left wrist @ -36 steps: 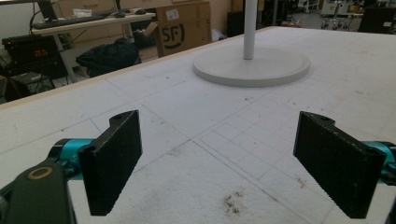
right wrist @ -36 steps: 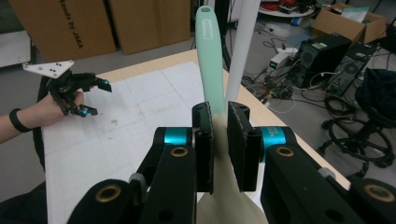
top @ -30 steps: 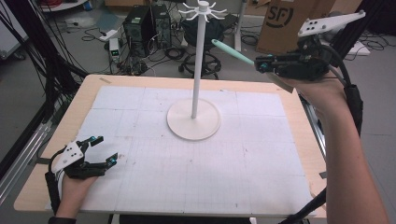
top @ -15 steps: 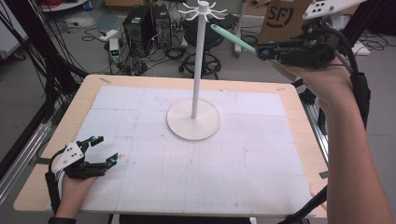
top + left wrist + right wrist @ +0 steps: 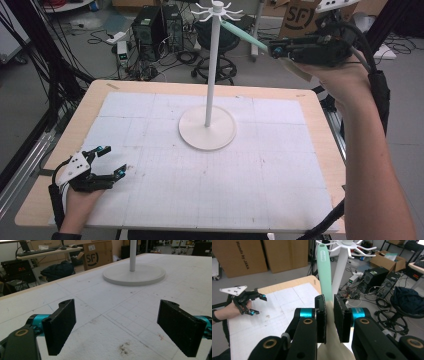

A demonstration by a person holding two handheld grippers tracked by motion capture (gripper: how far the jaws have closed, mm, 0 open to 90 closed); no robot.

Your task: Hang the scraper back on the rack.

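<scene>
A white stand (image 5: 212,75) with a round base (image 5: 207,127) and a ring of hooks (image 5: 218,9) on top rises from the middle of the white mat. My right gripper (image 5: 274,48) is high at the right, level with the hooks, shut on a utensil (image 5: 245,35) with a mint-green handle. In the right gripper view the utensil (image 5: 323,272) runs up from the right gripper (image 5: 329,317), its tip beside the stand's hooks (image 5: 348,246). My left gripper (image 5: 112,160) rests open on the mat at the front left. In the left gripper view it (image 5: 117,327) holds nothing.
The wooden table (image 5: 325,130) carries a white gridded mat (image 5: 260,170). Beyond its far edge are computer towers (image 5: 155,25), cables, an office chair (image 5: 220,60) and cardboard boxes (image 5: 300,20). The person's right forearm (image 5: 370,165) spans the table's right side.
My right gripper has risen and moved left with the utensil, bringing the green tip up close to the stand's hooks. The left gripper has stayed in place.
</scene>
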